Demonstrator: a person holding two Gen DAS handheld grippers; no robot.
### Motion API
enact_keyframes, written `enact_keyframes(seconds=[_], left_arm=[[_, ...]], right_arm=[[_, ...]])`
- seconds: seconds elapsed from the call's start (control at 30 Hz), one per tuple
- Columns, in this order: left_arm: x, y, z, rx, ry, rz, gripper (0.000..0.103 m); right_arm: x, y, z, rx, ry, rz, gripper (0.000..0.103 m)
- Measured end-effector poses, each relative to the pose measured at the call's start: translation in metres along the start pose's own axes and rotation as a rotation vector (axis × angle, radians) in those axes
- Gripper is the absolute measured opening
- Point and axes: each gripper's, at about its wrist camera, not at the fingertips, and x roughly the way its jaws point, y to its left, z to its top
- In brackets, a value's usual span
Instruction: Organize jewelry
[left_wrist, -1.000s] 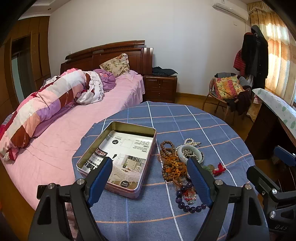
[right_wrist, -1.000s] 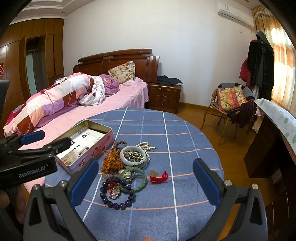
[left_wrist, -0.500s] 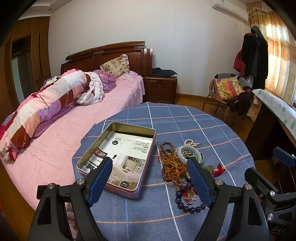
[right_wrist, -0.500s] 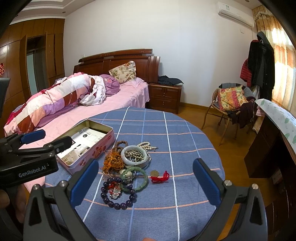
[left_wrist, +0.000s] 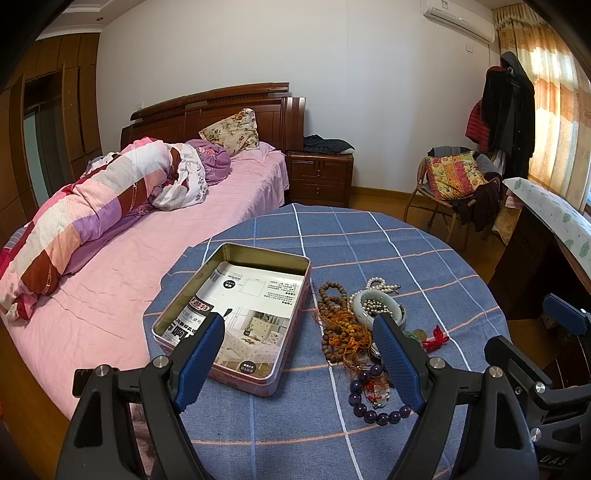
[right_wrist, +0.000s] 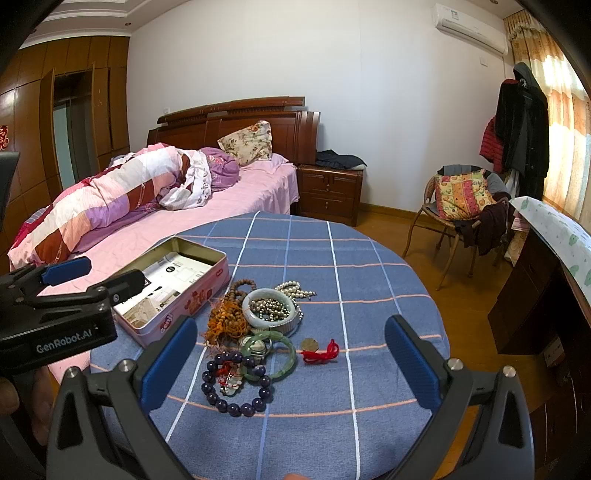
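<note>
Round checked table (right_wrist: 369, 258), jewelry pile (right_wrist: 255, 332) just ahead of both gaping tools

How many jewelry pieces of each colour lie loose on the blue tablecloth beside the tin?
Purple: 1, the purple bead bracelet
Green: 1, the green bangle
Pale: 2, the pale bangle and the pearl strand
Brown or orange: 1, the wooden bead tangle
Red: 1, the red cord
Total: 6; the tangle's strands cannot be separated.

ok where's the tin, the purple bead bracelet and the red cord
tin (left_wrist: 258, 254): left wrist view, far rim
purple bead bracelet (right_wrist: 235, 409): right wrist view, near bead
red cord (right_wrist: 325, 353): right wrist view, its middle
</note>
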Motion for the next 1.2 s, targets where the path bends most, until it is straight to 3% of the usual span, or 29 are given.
enact_keyframes(seconds=[1.2], left_arm=[[0.0016, 0.0000, -0.0001, -0.003, 0.006, 0.004, 0.083]], right_arm=[[0.0017, 0.0037, -0.0044, 0.000, 0.008, 0.003, 0.103]])
